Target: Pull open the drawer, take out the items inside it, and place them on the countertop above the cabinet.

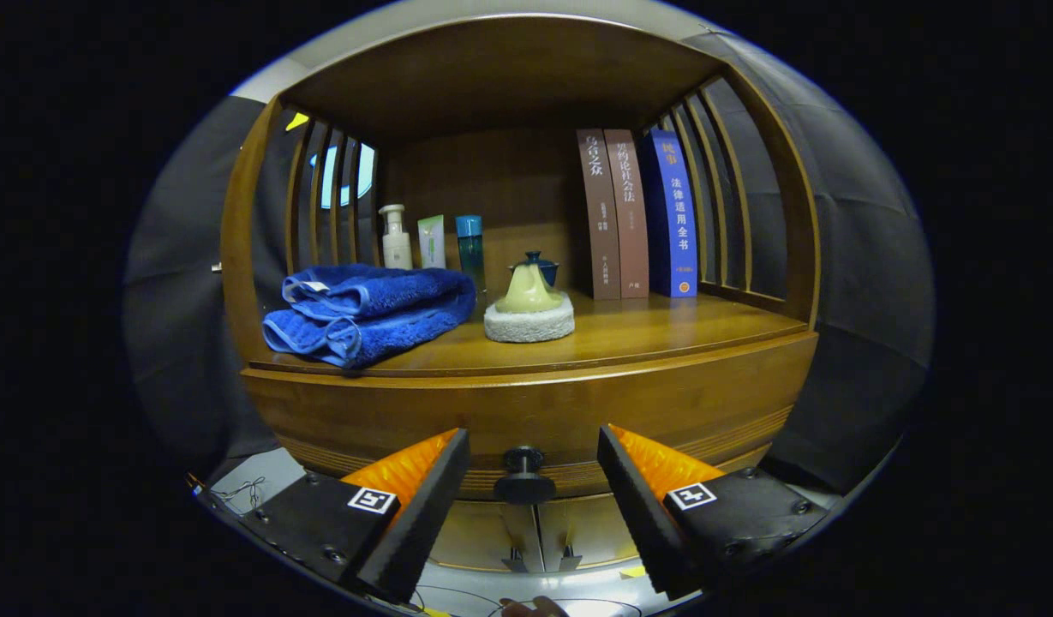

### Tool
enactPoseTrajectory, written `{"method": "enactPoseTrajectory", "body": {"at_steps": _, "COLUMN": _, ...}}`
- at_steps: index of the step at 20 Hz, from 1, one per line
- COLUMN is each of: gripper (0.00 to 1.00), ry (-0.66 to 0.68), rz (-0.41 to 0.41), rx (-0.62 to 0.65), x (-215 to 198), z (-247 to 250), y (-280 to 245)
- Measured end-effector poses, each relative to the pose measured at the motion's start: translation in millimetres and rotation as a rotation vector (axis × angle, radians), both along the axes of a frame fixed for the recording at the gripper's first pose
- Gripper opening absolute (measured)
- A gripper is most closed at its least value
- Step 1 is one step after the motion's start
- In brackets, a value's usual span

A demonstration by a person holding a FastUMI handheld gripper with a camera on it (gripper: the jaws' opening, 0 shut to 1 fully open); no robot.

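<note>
A wooden cabinet faces me, its drawer front [535, 411] closed under the countertop [663, 330]. A small dark round knob [523, 474] sticks out of the drawer front. My gripper [533, 450] is open, its two fingertips standing left and right of the knob with clear gaps on both sides. The inside of the drawer is hidden. On the countertop lie a folded blue towel [367, 313] at the left and a yellow-green lidded pot [529, 291] on a round pale coaster [529, 324] in the middle.
At the back stand a white pump bottle [396, 238], a pale tube [432, 242], a teal bottle [470, 248], a dark blue teapot [539, 266] and three upright books [637, 214]. Slatted side walls and a wooden top enclose the shelf. A lower cabinet part [535, 531] shows beneath the drawer.
</note>
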State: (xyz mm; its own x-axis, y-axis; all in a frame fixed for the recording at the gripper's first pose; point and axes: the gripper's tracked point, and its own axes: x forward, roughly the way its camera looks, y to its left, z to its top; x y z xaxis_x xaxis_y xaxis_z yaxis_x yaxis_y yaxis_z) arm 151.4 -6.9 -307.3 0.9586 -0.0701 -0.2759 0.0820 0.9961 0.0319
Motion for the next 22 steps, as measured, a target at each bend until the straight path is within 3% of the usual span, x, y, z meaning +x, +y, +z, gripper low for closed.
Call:
{"method": "enactPoseTrajectory", "body": {"at_steps": 4, "gripper": 0.99, "ry": -0.018, "rz": 0.025, "rx": -0.001, "x": -33, "z": 39, "y": 4}}
{"method": "enactPoseTrajectory", "body": {"at_steps": 14, "gripper": 0.99, "ry": -0.193, "rz": 0.1, "rx": 0.021, "x": -108, "z": 238, "y": 28}}
{"method": "enactPoseTrajectory", "body": {"at_steps": 22, "gripper": 0.99, "ry": -0.215, "rz": 0.139, "rx": -0.018, "x": -139, "z": 297, "y": 22}}
